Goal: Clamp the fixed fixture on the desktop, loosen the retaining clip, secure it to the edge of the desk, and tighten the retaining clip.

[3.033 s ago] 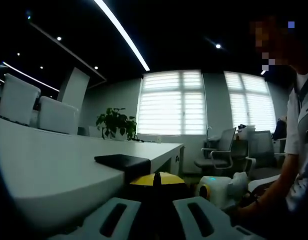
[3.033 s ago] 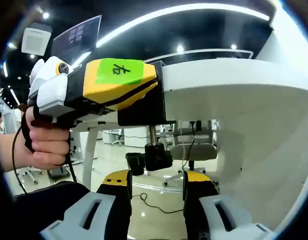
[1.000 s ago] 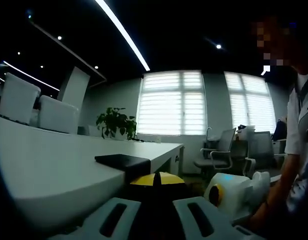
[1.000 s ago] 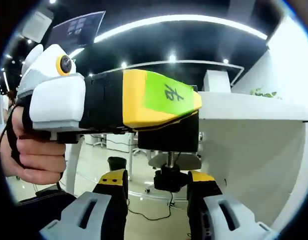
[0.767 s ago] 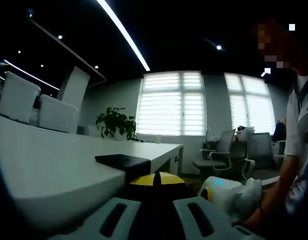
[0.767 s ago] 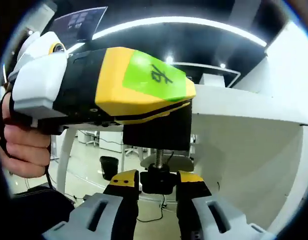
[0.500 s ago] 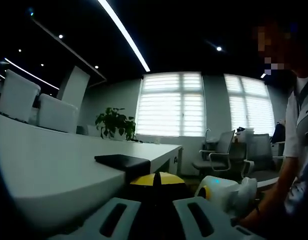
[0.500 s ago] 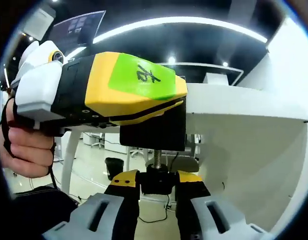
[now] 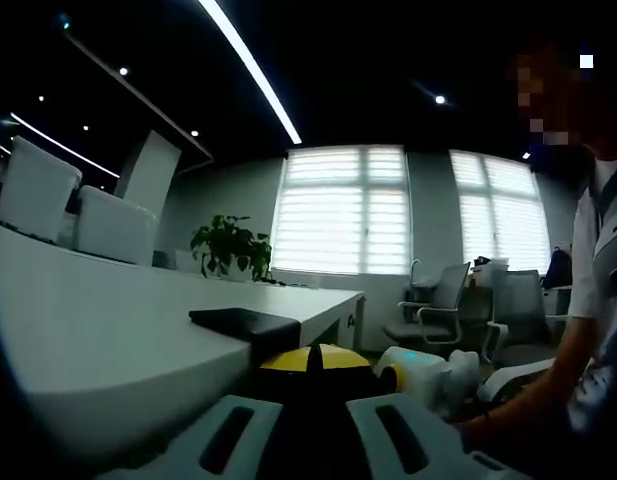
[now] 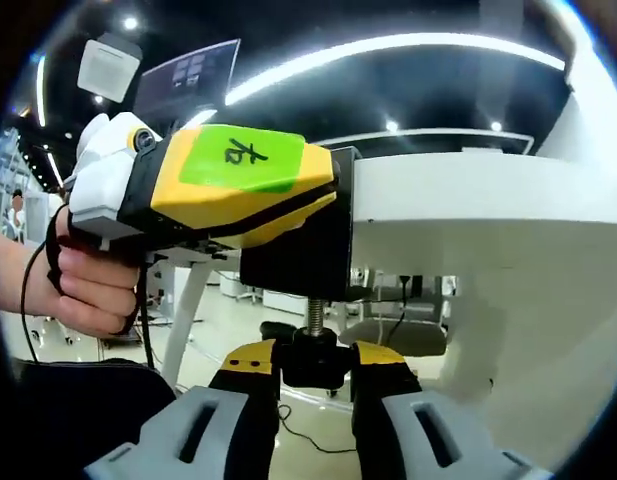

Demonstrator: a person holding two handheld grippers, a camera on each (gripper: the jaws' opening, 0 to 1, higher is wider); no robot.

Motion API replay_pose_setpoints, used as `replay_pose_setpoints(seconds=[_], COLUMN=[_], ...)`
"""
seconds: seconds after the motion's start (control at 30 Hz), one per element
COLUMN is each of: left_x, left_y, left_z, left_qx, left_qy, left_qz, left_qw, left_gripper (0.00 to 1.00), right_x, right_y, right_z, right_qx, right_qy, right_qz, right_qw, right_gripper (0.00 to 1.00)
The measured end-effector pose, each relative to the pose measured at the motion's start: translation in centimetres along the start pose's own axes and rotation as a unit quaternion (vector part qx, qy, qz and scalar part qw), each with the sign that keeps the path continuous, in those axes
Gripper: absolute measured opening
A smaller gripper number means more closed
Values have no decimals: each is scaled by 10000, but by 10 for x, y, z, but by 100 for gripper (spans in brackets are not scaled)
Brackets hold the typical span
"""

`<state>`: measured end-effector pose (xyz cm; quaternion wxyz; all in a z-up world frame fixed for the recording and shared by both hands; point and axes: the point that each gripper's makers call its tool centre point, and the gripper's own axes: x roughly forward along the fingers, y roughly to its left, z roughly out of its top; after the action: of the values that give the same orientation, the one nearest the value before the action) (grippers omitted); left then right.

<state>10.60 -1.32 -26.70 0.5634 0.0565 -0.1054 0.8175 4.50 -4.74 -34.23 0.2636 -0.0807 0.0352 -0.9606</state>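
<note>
Black fixture (image 10: 298,255) sits on the white table (image 10: 468,190) edge, directly ahead of and above the right gripper (image 10: 313,370). Its threaded screw hangs down to a black knob (image 10: 313,355), which is pinched between the right gripper's yellow-tipped jaws, closed snug against both sides. The left gripper (image 10: 238,185), yellow body with green label, is clamped onto the fixture's upper part from the left; a hand (image 10: 93,285) holds its grip. In the left gripper view, its jaws meet closed on the dark fixture top (image 9: 250,322) lying on the table surface. A potted plant (image 9: 228,250) stands far ahead, office chairs (image 9: 433,310) to the right.
</note>
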Motion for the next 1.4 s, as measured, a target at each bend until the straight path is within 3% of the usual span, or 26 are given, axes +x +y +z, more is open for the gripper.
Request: replay_pose_setpoints(seconds=[0.17,0.3,0.37,0.53,0.97,1.07,1.13,1.3,1.4], left_x=[0,0,0,0,0,0,0,-1,-2], left_y=[1,1,2,3,3,3,3,5,8], left_z=[0,0,0,0,1,1,1,1,2], left_qx=[7,15,14,42,36,31,30,35,37], left_qy=[1,5,9,50,43,42,42,38,33], left_qz=[6,1,1,10,28,24,21,0,-3], left_qw=[10000,10000,10000,10000,10000,10000,10000,10000,10000], left_gripper=[1,1,1,1,1,1,1,1,1], right_x=[-2,-15,-21,-29,-14,-11,-10,-8,-7], right_y=[-1,-6,-5,4,5,1,-7,-3,2], right_z=[-1,-2,-5,-2,-11,-12,-9,-8,-8], right_qx=[-58,426,146,122,-52,-57,-209,-270,-170], right_qy=[103,120,279,313,364,355,299,227,66], right_qz=[-230,-774,-960,-1097,-832,-860,-957,-672,-244], right_qw=[9997,9960,9949,9934,9959,9956,9947,9971,9995], right_gripper=[26,32,32,34,36,32,23,23,23])
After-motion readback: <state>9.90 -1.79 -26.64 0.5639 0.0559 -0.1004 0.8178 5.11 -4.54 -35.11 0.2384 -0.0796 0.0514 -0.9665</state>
